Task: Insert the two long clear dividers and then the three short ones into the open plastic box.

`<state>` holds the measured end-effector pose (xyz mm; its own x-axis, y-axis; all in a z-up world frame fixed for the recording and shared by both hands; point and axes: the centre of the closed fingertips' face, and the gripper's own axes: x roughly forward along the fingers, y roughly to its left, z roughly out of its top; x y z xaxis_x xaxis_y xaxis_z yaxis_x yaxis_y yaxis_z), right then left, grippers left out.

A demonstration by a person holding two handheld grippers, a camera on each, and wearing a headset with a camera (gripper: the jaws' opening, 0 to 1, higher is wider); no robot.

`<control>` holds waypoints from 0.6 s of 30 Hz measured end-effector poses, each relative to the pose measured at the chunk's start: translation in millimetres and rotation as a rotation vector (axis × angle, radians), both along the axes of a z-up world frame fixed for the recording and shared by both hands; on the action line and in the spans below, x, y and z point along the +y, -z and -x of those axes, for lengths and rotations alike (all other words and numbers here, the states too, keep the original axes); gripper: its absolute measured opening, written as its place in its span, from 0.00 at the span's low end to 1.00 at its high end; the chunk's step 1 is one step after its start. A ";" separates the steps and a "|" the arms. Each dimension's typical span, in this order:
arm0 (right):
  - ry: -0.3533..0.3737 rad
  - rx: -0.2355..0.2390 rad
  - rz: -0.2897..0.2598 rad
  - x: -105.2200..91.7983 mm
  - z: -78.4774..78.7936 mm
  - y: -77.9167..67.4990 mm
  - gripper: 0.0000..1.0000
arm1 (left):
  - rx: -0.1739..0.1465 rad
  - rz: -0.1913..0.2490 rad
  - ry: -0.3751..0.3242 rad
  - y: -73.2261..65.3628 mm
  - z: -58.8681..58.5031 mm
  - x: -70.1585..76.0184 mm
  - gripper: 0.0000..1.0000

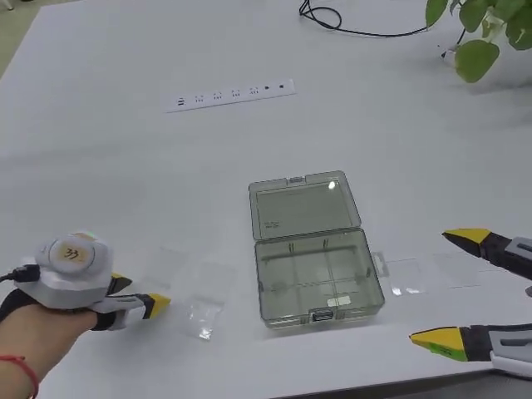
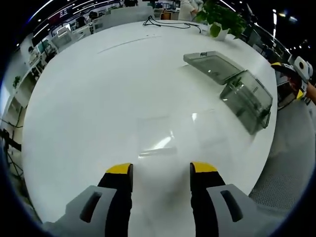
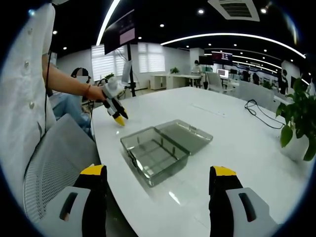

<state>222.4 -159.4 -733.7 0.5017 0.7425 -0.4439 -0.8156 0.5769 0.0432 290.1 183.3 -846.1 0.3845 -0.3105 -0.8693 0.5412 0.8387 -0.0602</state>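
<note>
A broad white table (image 1: pixel 125 183) runs away from the person. A white power strip (image 1: pixel 230 94) lies across its far half, with a black cable (image 1: pixel 332 21) and a leafy green plant (image 1: pixel 482 33) at the far right corner. The right gripper view takes in an open office behind: ceiling lights, desks, monitors, and a grey mesh chair (image 3: pixel 54 163) at the table's edge.

The smoky plastic box (image 1: pixel 320 278) sits open near the front edge, its lid (image 1: pixel 303 206) laid flat on the far side. Clear dividers (image 1: pixel 204 312) lie flat on the table to the box's left, and more clear pieces (image 1: pixel 407 276) lie just right of it.

The left hand (image 1: pixel 33 332) holds the left gripper (image 1: pixel 141 295) low over the table, pointing at the left-hand dividers. Its yellow-tipped fingers (image 2: pixel 120 170) are parted with nothing between them. The right gripper (image 1: pixel 436 287) reaches in from the right edge toward the box, its fingers spread wide and empty
</note>
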 end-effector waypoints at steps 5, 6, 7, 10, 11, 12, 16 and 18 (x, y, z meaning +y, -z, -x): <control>0.001 0.001 0.000 -0.5 0.0 0.6 0.85 | 0.011 -0.023 0.003 2.3 0.3 2.2 0.44; 0.002 0.001 0.000 -0.6 -0.2 0.9 0.85 | 0.011 -0.026 0.002 2.5 -0.3 2.5 0.44; 0.003 0.002 0.000 -0.7 -0.4 1.2 0.85 | 0.012 -0.029 0.000 2.6 -0.9 2.7 0.42; 0.003 0.003 -0.003 -0.2 -0.8 1.7 0.85 | 0.017 -0.061 0.016 3.5 -1.1 4.4 0.40; 0.003 0.003 -0.003 0.0 -0.9 1.8 0.85 | 0.021 -0.071 0.018 3.9 -0.9 4.5 0.39; 0.003 0.002 -0.004 0.2 -1.0 1.7 0.85 | 0.023 -0.085 0.025 4.0 -1.0 5.5 0.38; 0.003 0.002 -0.006 0.7 -1.0 2.6 0.85 | 0.041 -0.098 0.017 4.9 -1.8 4.6 0.34; 0.003 0.004 -0.006 0.8 -0.6 3.1 0.85 | 0.047 -0.102 0.023 5.1 -1.5 3.8 0.33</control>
<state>223.0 -158.7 -736.8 0.5025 0.7434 -0.4415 -0.8136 0.5794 0.0496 291.6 187.1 -851.2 0.3360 -0.2277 -0.9139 0.5587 0.8293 -0.0013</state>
